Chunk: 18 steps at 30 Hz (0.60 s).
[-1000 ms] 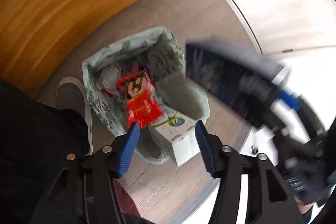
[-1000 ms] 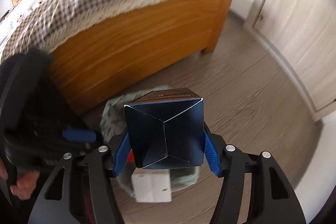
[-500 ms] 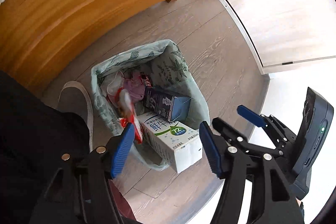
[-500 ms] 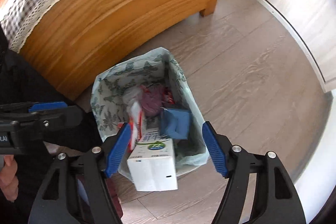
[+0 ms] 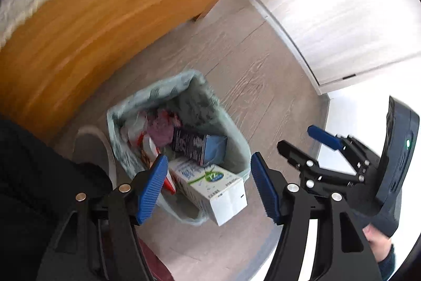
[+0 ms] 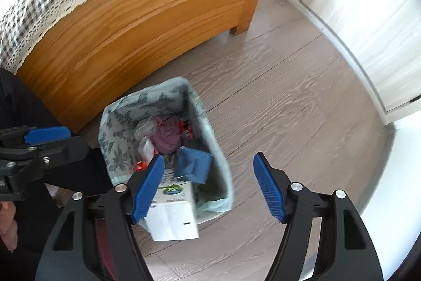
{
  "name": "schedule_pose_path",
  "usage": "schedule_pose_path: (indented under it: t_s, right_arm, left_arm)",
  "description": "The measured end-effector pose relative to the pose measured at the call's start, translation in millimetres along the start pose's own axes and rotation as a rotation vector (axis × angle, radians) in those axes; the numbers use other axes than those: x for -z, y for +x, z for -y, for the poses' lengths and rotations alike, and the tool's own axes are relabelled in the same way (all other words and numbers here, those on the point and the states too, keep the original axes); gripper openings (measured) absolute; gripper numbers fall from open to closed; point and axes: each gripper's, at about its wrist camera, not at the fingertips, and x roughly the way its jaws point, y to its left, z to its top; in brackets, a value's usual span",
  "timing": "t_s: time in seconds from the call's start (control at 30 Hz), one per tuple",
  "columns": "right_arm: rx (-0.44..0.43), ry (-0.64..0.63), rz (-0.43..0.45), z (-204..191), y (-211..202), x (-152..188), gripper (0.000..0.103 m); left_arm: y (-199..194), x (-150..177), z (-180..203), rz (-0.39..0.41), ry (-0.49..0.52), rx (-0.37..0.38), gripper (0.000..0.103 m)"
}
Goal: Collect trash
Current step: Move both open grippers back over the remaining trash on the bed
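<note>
Lined trash bin on the wood-plank floor beside the bed frame, holding a white milk carton that juts over its rim, a dark blue carton and crumpled wrappers. Left gripper and right gripper hang above the bin, jaws apart and empty. A grey shoe stands just beside the bin.

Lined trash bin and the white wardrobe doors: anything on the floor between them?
Nothing: in the right wrist view, only bare grey wood-look floor lies between the patterned-liner trash bin and the white wardrobe doors.
</note>
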Motion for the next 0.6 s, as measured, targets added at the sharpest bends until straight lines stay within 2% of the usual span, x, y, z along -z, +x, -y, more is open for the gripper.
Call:
schedule_pose_path:
  t_s: [0.13, 0.2, 0.33, 0.47, 0.6]
  right_arm:
    - [0.088, -0.024, 0.113, 1, -33, -15, 0.068]
    - [0.109, -0.03, 0.183, 0, -52, -26, 0.068]
    - [0.146, -0.058, 0.372, -19, -97, -46, 0.072]
    - [0.136, -0.103, 0.546, -47, -132, -59, 0.074]
    - [0.08, -0.156, 0.691, -78, -161, -73, 0.075]
  left_arm:
    - [-42, -11, 12, 0.119, 0.089, -0.005, 0.063]
    - [-71, -16, 14, 0.218, 0.126, -0.024, 0.072]
    - [-131, -19, 7, 0.422, 0.16, -0.08, 0.08]
    - [-186, -17, -12, 0.59, 0.157, -0.153, 0.087]
    - [-235, -12, -36, 0.737, 0.156, -0.262, 0.093]
